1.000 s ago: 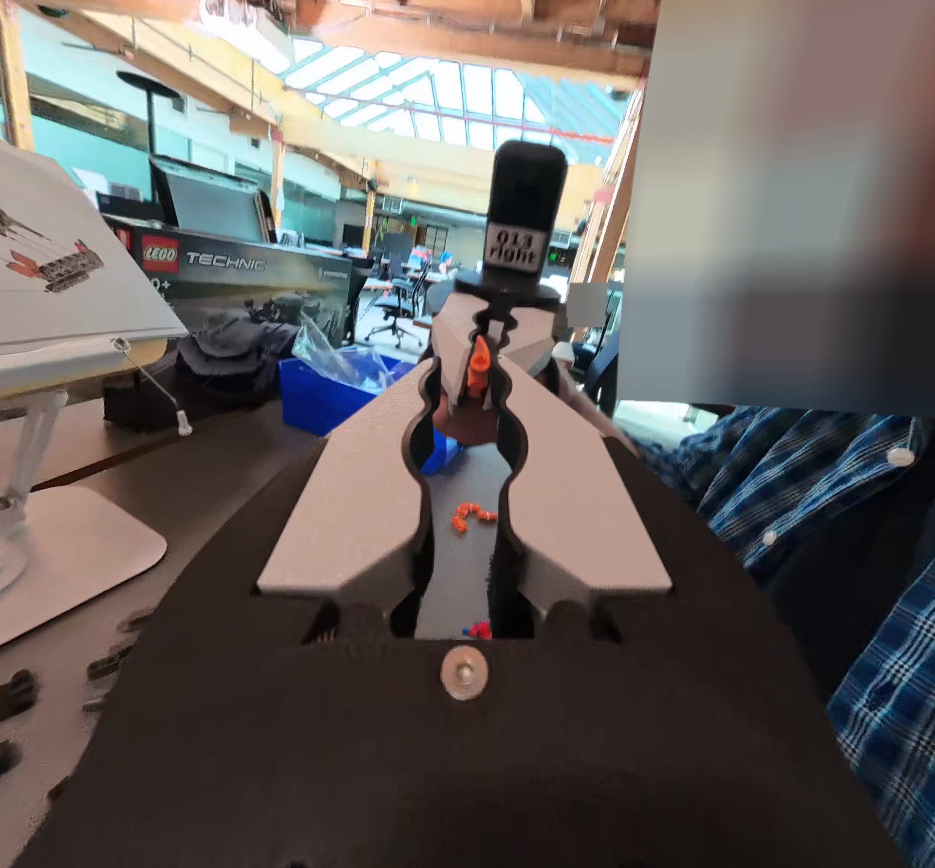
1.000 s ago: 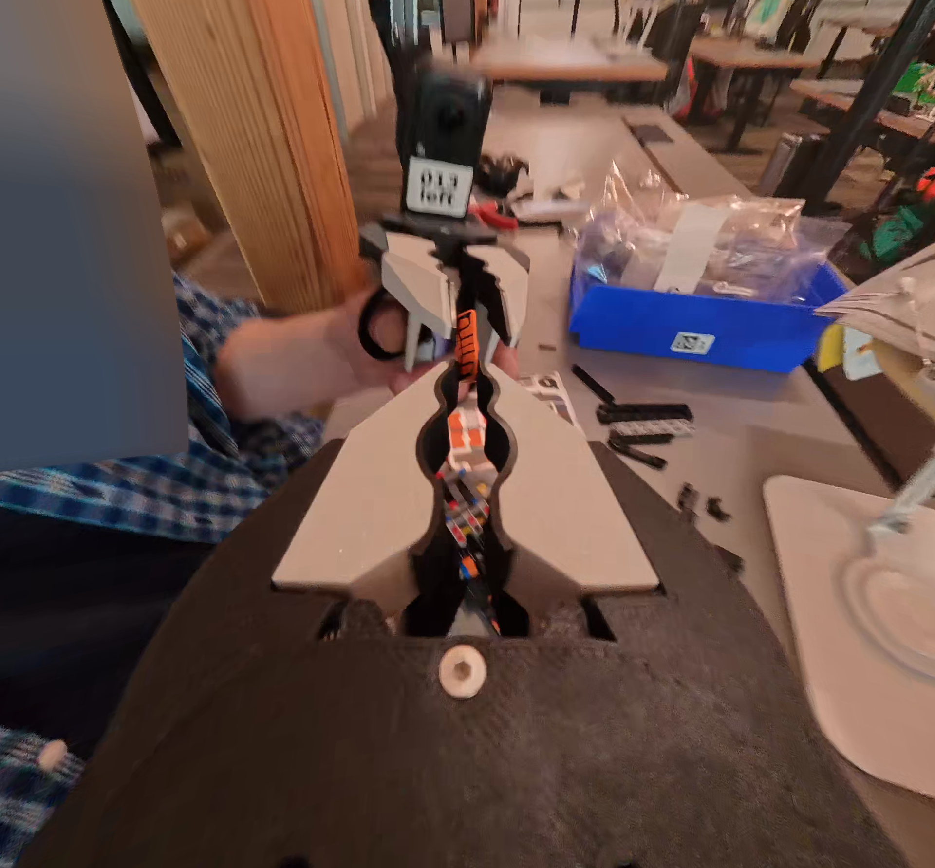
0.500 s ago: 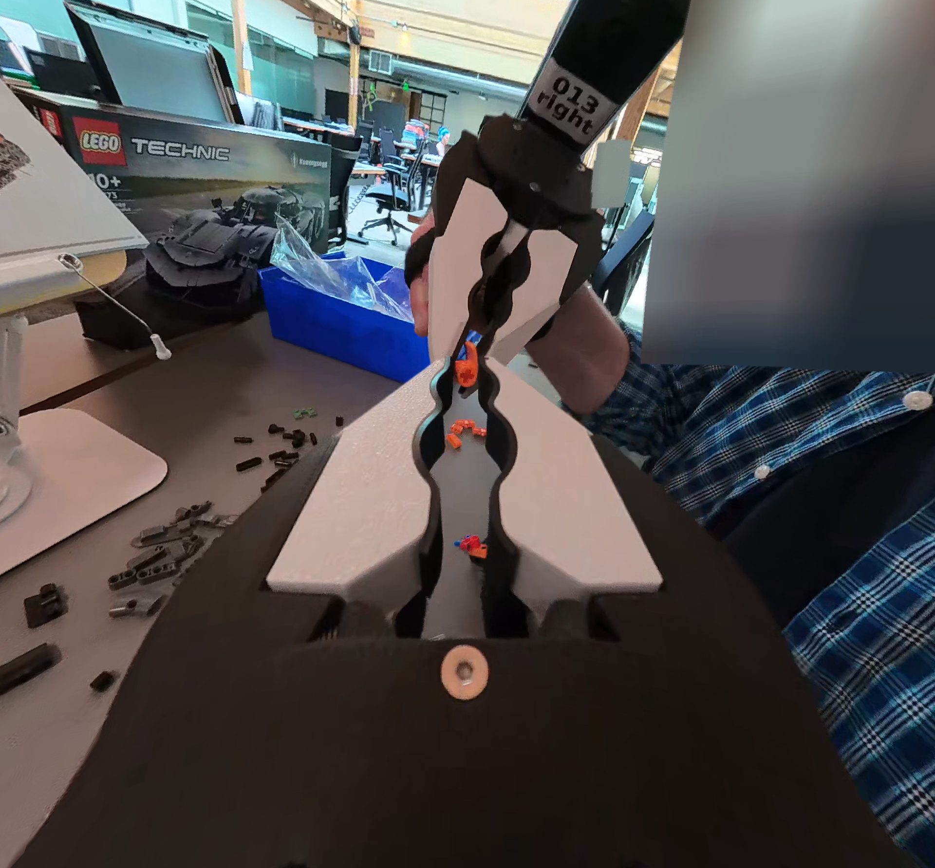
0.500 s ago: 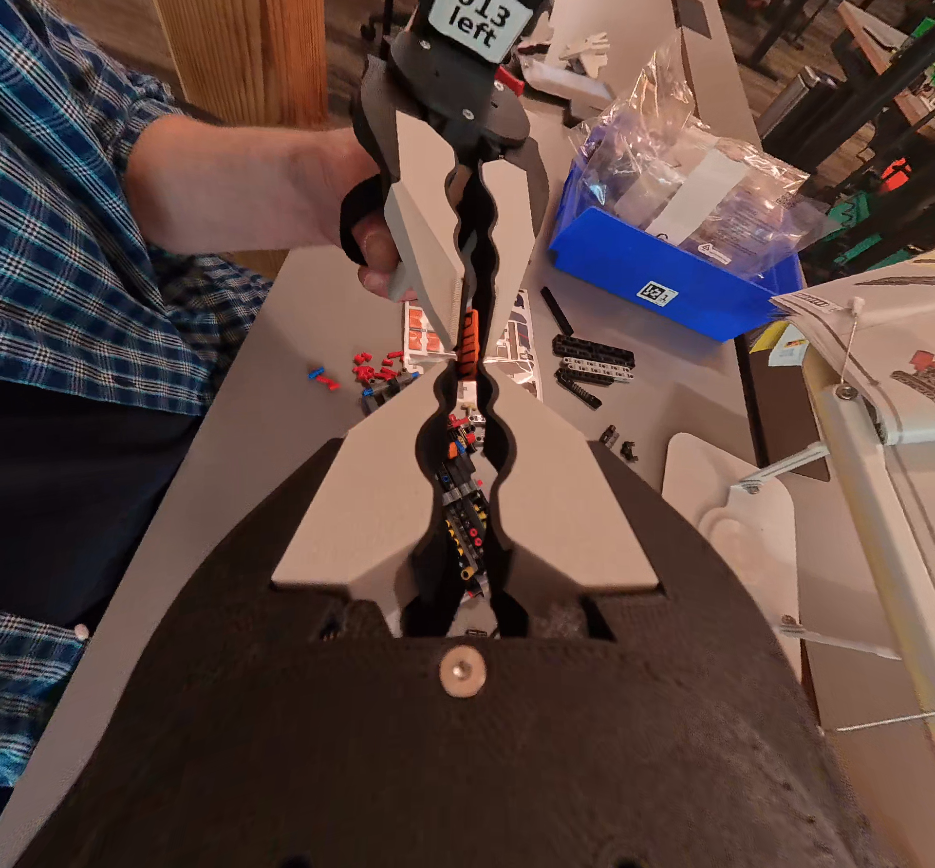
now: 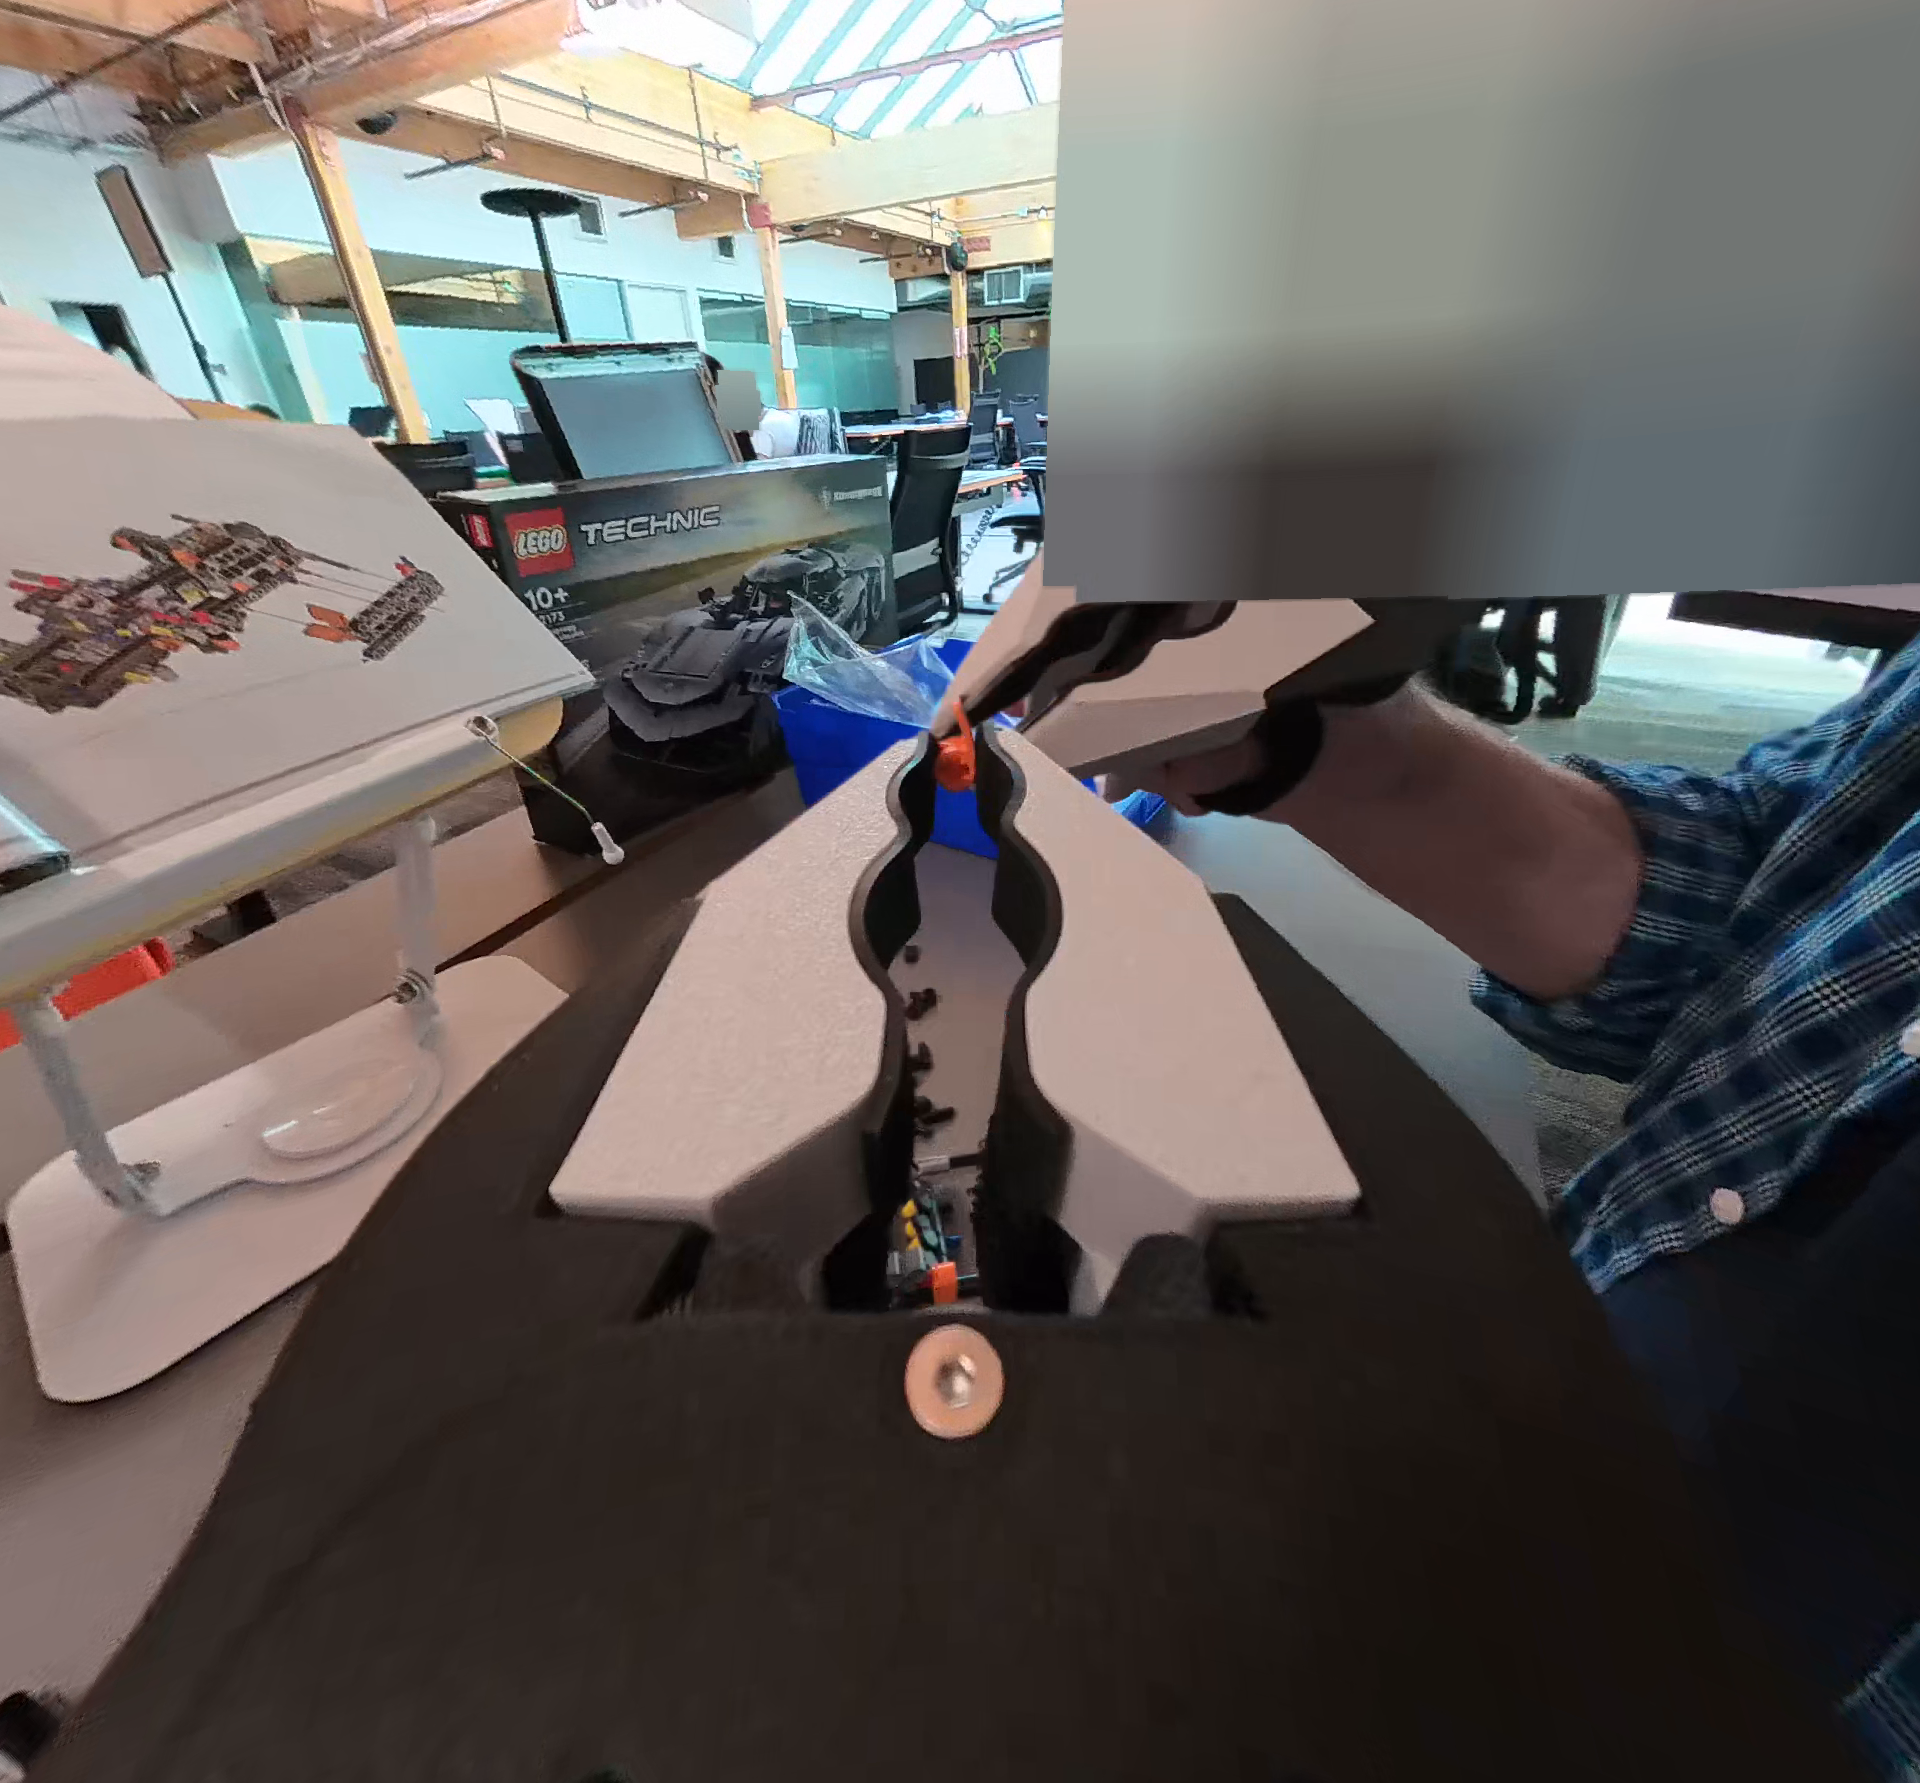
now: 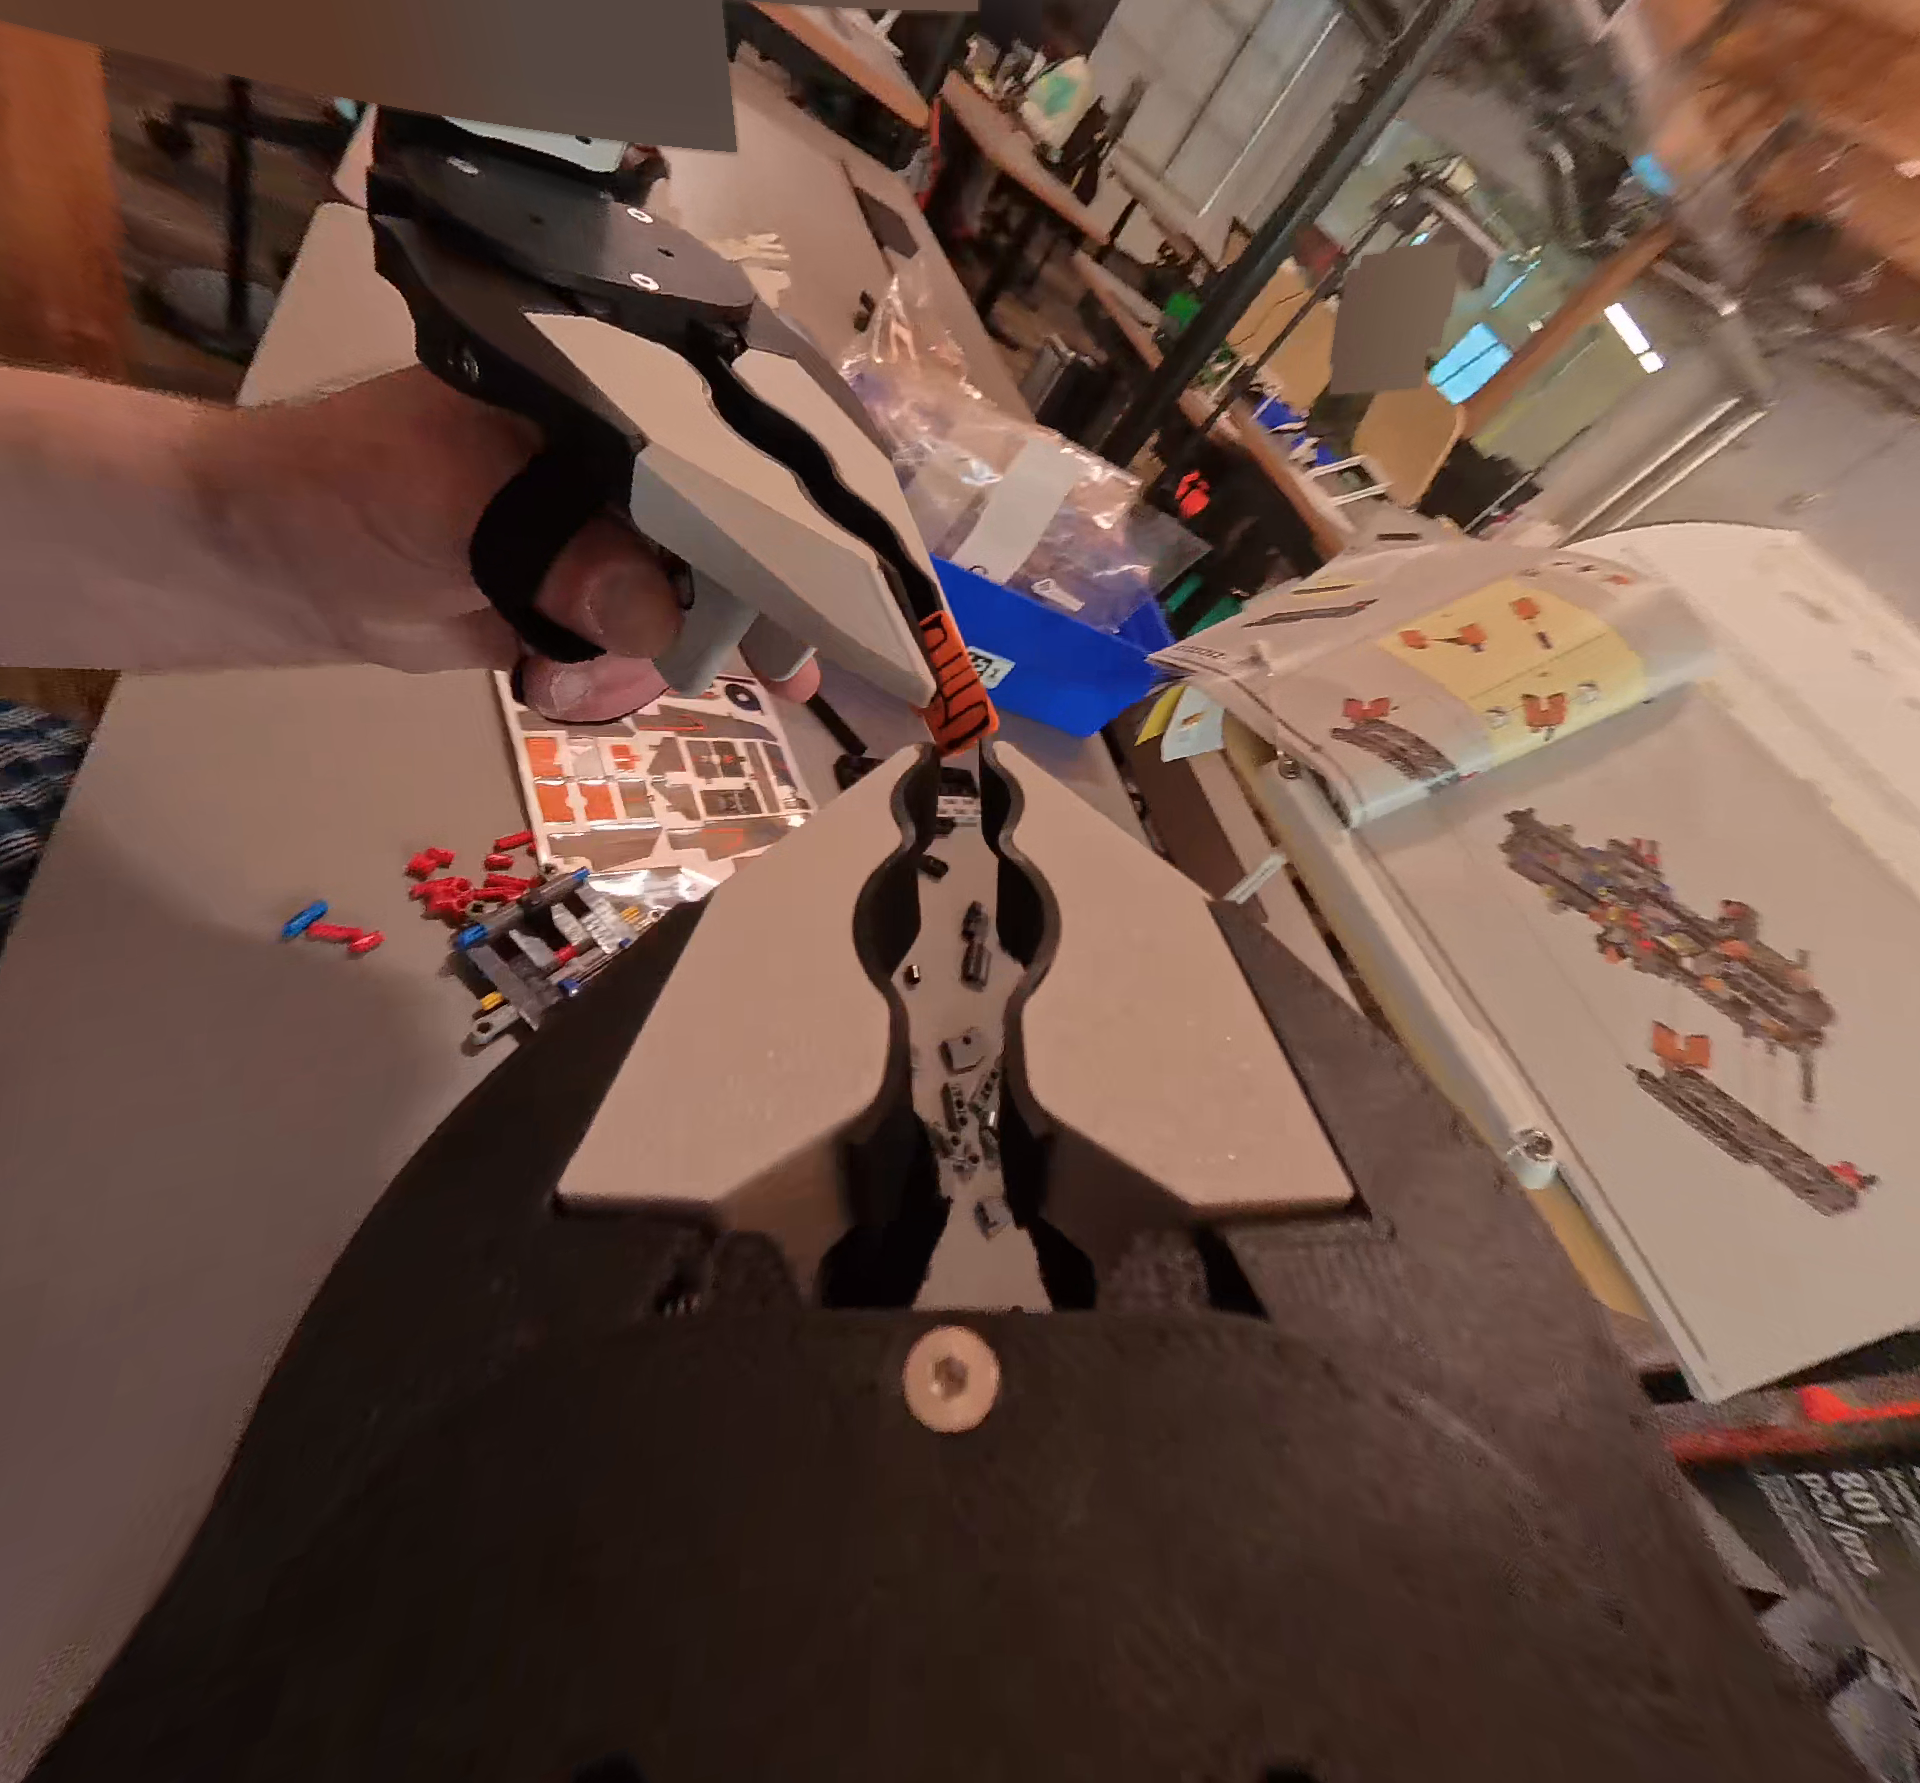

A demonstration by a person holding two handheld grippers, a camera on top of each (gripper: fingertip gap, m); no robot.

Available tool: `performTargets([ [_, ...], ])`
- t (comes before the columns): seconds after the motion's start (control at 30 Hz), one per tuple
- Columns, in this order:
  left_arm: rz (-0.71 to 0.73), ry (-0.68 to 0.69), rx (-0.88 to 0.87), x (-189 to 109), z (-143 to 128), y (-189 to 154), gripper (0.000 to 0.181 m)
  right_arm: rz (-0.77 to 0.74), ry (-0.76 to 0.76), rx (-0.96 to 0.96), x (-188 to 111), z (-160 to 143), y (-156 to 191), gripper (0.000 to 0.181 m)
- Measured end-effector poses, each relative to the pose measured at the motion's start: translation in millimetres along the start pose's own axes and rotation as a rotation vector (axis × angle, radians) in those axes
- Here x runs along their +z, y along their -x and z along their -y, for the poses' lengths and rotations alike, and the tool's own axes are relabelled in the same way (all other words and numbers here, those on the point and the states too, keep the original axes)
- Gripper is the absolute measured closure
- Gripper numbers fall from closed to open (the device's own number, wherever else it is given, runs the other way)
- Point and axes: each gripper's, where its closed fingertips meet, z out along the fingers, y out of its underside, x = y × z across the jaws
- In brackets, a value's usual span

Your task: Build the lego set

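A small orange Lego piece (image 5: 951, 765) is pinched between both grippers, tip to tip, above the table. My left gripper (image 5: 953, 757) is shut on one end of it. My right gripper (image 6: 951, 757) is closed on the other end, where the orange piece (image 6: 956, 684) shows several holes. In the left wrist view the right gripper (image 5: 961, 699) comes in from the right. In the right wrist view the left gripper (image 6: 951, 684) comes in from the upper left, held by a hand.
An open instruction booklet (image 5: 239, 611) rests on a white stand (image 5: 208, 1162) and also shows in the right wrist view (image 6: 1662, 902). Behind are the set's box (image 5: 707, 549) and a blue bin (image 6: 1049, 663) of bags. A sticker sheet (image 6: 665, 777), red pins (image 6: 468, 886), a partial assembly (image 6: 540, 944) and black parts (image 6: 971, 944) lie on the grey table (image 6: 208, 902). Both grippers' tips are roughly 25 cm from the partial assembly (image 6: 540, 944).
Both grippers have turned while keeping the orange piece between their tips. Each now sees the other coming in from the side instead of from straight ahead. The booklet has come into view.
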Motion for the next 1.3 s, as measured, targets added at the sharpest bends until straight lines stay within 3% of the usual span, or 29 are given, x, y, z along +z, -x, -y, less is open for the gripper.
performTargets([
  [0.33,0.061,0.048,0.14,2.7,-4.1,-3.7,0.174,-0.083,-0.018,-0.055,-6.6,7.1,-1.6,0.18],
  [0.7,0.105,0.071,0.183,3.4,-6.2,-1.4,0.174,-0.114,-0.011,-0.072,-4.8,4.1,-2.9,0.181],
  [0.9,0.136,0.048,0.15,3.4,-0.3,1.9,0.174,-0.004,-0.061,0.032,-4.8,7.8,8.4,0.181],
  [1.0,0.135,0.057,0.167,4.4,-1.0,1.4,0.174,-0.057,-0.111,0.074,-12.0,10.2,-6.3,0.181],
  [1.1,0.13,0.054,0.151,5.5,-1.5,0.7,0.174,-0.097,-0.07,0.033,-9.0,4.6,-9.7,0.181],
  [1.3,0.133,0.071,0.181,7.4,-1.4,-1.3,0.174,-0.092,-0.07,0.018,-11.2,6.1,-9.3,0.177],
])
